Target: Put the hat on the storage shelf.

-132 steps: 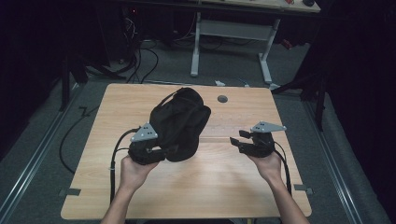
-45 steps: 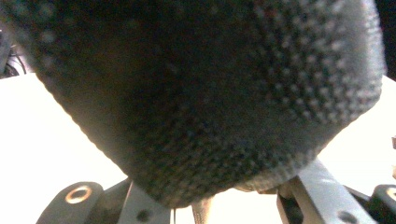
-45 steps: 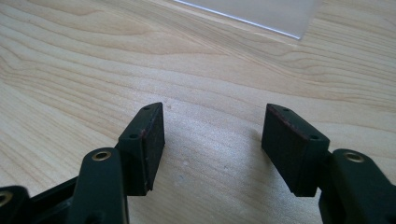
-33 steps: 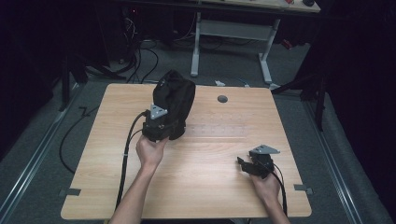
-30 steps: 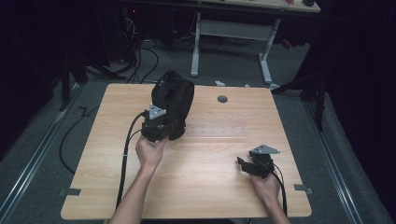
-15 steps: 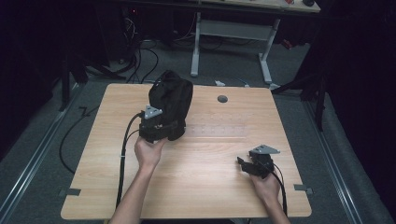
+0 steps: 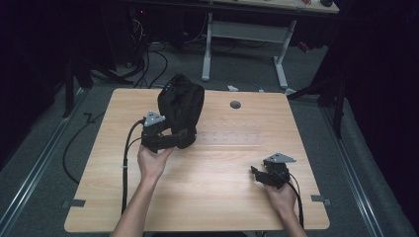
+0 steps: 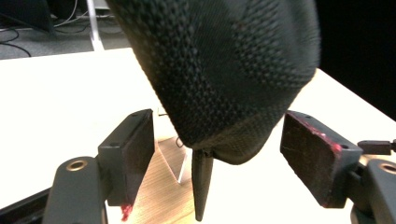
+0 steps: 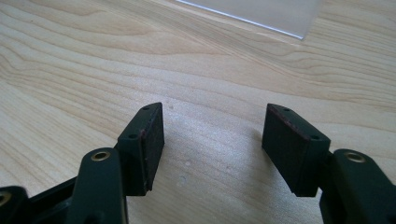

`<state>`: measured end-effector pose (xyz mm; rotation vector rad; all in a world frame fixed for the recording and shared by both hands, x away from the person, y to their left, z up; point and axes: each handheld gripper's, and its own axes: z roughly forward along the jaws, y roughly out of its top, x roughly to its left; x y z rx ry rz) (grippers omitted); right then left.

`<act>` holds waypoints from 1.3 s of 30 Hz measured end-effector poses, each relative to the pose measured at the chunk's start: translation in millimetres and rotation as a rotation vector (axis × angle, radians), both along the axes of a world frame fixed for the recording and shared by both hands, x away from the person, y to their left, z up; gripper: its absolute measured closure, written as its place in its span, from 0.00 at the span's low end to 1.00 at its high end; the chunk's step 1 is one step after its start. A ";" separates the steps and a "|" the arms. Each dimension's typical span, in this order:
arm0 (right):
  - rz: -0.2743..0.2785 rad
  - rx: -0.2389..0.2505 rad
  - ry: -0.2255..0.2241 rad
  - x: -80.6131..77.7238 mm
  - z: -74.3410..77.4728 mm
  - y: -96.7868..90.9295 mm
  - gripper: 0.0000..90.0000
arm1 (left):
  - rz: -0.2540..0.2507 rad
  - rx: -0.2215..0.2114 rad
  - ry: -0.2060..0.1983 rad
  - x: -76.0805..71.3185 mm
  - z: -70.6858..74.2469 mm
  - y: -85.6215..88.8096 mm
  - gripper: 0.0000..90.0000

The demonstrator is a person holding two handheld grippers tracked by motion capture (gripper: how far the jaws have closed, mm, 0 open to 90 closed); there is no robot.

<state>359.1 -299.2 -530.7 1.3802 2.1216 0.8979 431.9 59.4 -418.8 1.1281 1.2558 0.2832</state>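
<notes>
High view: black mesh bag point(image 7: 180, 109) on a wooden bench point(image 7: 207, 197).
Left claw point(image 8: 217, 154) gaped wide around the bag's lower end, pads apart from it; right claw point(image 9: 212, 144) gaped empty, well apart.

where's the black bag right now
In the high view the black bag stands at the table's far left, just beyond the open left gripper.

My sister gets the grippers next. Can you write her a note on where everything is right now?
Left gripper: jaws open on either side of the black mesh bag, not clamped on it.
Right gripper: open, empty, low over bare wood near the table's right front.
Bag: standing bunched at the table's far left, a strap tab hanging between the left jaws.
Done: bag is gathered up.
Left: probably close the left jaws on it; the right gripper is free to help.
</notes>
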 end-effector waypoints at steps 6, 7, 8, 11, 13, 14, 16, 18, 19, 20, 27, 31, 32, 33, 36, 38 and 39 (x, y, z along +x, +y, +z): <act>0.000 0.000 0.000 0.0 0.0 0.0 0.43 | -0.014 -0.015 0.001 -4.7 2.5 5.5 0.29; 0.000 0.000 0.000 0.0 0.0 0.0 0.43 | -0.017 -0.016 0.000 -5.3 2.8 6.3 0.29; 0.000 0.000 0.000 0.0 0.0 0.0 0.43 | -0.021 -0.018 -0.001 -6.4 3.2 7.6 0.29; 0.000 0.000 0.000 0.0 0.0 0.0 0.43 | -0.030 -0.019 -0.002 -9.8 4.4 11.2 0.29; 0.000 0.000 0.000 0.0 0.0 0.0 0.43 | -0.036 -0.025 -0.003 -13.1 5.2 14.9 0.29; 0.000 0.000 0.000 0.0 0.0 0.0 0.43 | -0.038 -0.031 -0.002 -14.9 5.5 16.8 0.29; -0.001 0.001 0.000 0.1 0.0 0.0 0.43 | -0.043 -0.037 0.000 -18.4 5.7 20.8 0.29; 0.000 0.001 0.000 0.2 0.0 0.1 0.43 | -0.045 -0.036 0.001 -21.4 5.3 24.3 0.29; 0.000 0.001 0.000 0.2 0.0 0.1 0.43 | -0.046 -0.036 0.001 -22.7 5.0 26.0 0.30; -0.001 0.001 0.001 0.2 0.0 0.2 0.43 | -0.048 -0.034 0.004 -23.8 4.9 27.5 0.30; -0.001 0.002 0.001 0.2 0.0 0.1 0.43 | -0.041 -0.042 0.016 -29.2 2.5 36.3 0.30; -0.001 0.003 0.002 0.2 0.1 0.1 0.43 | -0.042 -0.042 0.023 -31.7 -0.2 39.6 0.30; -0.001 0.003 0.002 0.2 0.0 0.1 0.43 | -0.041 -0.044 0.023 -32.3 -1.1 40.3 0.30; -0.001 0.003 0.002 0.2 0.0 0.1 0.43 | -0.041 -0.045 0.024 -33.4 -2.2 41.4 0.30; -0.001 0.003 0.002 0.2 0.0 0.1 0.43 | -0.046 -0.053 0.032 -36.1 -4.9 43.8 0.30; -0.002 0.003 0.002 0.2 0.0 0.2 0.43 | -0.052 -0.050 0.040 -37.7 -6.9 44.9 0.30; -0.001 0.003 0.002 0.2 0.0 0.1 0.43 | -0.053 -0.044 0.041 -38.4 -7.9 45.3 0.30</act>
